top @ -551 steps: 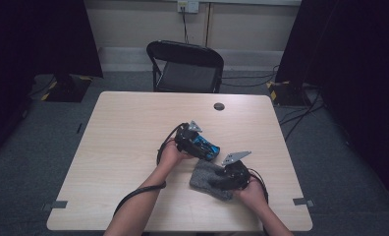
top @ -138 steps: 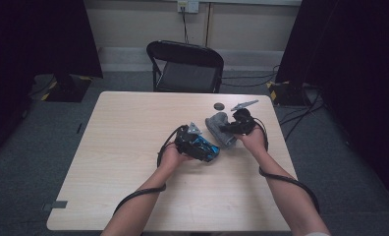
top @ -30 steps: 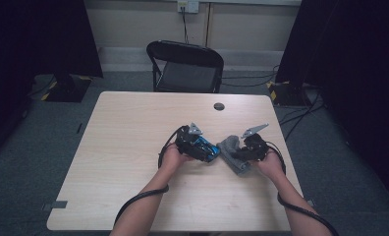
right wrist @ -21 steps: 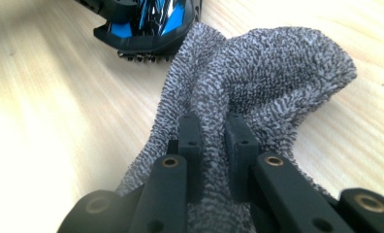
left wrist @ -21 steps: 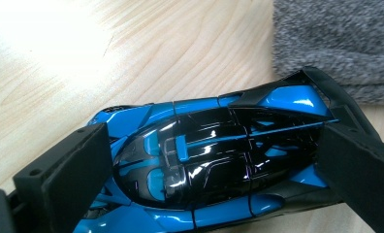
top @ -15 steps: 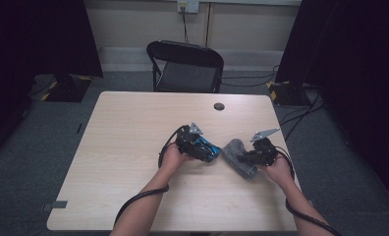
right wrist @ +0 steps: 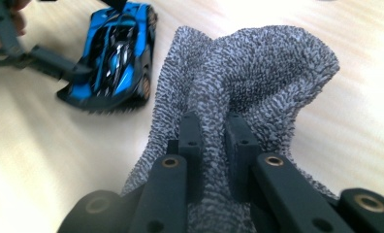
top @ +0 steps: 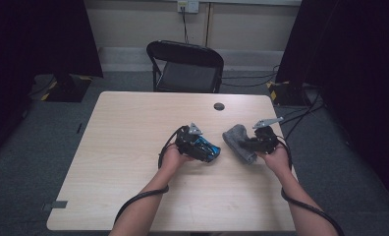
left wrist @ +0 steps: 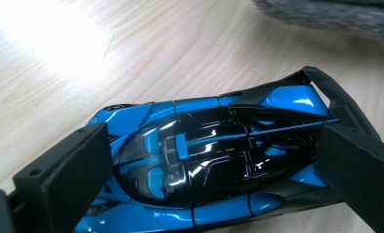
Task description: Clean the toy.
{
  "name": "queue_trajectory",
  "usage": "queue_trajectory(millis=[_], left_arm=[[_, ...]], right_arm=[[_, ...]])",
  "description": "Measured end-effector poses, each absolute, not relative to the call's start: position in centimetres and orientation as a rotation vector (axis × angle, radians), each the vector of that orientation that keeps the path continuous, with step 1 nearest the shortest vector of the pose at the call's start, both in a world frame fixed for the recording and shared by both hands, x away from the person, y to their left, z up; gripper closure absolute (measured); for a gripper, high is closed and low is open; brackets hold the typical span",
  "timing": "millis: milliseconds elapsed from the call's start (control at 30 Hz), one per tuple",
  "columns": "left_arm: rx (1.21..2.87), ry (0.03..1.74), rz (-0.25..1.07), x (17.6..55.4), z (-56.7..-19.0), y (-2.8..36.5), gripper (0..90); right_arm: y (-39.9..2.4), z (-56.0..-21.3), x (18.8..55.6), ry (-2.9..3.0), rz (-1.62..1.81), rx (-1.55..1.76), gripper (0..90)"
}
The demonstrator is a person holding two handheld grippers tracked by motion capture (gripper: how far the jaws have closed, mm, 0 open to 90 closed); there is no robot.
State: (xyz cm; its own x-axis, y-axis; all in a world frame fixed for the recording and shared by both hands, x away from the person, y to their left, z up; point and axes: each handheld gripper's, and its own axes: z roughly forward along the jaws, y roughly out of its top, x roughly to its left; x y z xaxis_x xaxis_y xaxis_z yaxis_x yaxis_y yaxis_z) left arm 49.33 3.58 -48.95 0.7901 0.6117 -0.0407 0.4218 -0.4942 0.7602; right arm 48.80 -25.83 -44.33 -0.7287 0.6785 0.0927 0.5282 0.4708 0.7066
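Nearest the person, 2 forearms come in from the bottom of the high view, each hand carrying a gripper with a black cable trailing back. The left gripper [top: 205,147] lies low over the table [top: 133,128], its 2 jaws clamped on the front and rear ends of a blue and black toy car [left wrist: 204,165], which rests on the wood near the middle of the table; in the left gripper view the pads press against both ends of the car's glossy body. Just to the right, the right gripper [top: 246,146] has its jaws drawn close together, pinching a fold of a grey towel [right wrist: 258,82]; in the right gripper view the nubbly fabric bunches up between the 2 pads and hangs away from them, and the car [right wrist: 115,56] sits beside the cloth's edge. Whether cloth and car touch cannot be told. Farther off, a small dark round cap [top: 219,106] lies near the table's far edge, and beyond it stands a black folding chair [top: 185,66].
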Motion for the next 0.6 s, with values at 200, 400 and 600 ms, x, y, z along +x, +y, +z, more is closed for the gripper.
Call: queue_trajectory(millis=[200, 400, 600], left_arm=[[2.152, 0.756, 0.303, 49.3, -49.1, 3.7, 0.1], [2.153, 0.756, 0.302, 49.3, -49.1, 3.7, 0.2], [2.158, 0.759, 0.3, 49.3, -49.0, 3.7, 0.3]], right_arm=[[-24.1, -43.9, 50.9, 2.517, 1.087, 1.038, 80.6], [-21.8, -43.6, 52.7, 2.548, 1.049, 0.991, 80.6], [-20.0, -44.0, 54.1, 2.556, 1.04, 0.98, 80.5]])
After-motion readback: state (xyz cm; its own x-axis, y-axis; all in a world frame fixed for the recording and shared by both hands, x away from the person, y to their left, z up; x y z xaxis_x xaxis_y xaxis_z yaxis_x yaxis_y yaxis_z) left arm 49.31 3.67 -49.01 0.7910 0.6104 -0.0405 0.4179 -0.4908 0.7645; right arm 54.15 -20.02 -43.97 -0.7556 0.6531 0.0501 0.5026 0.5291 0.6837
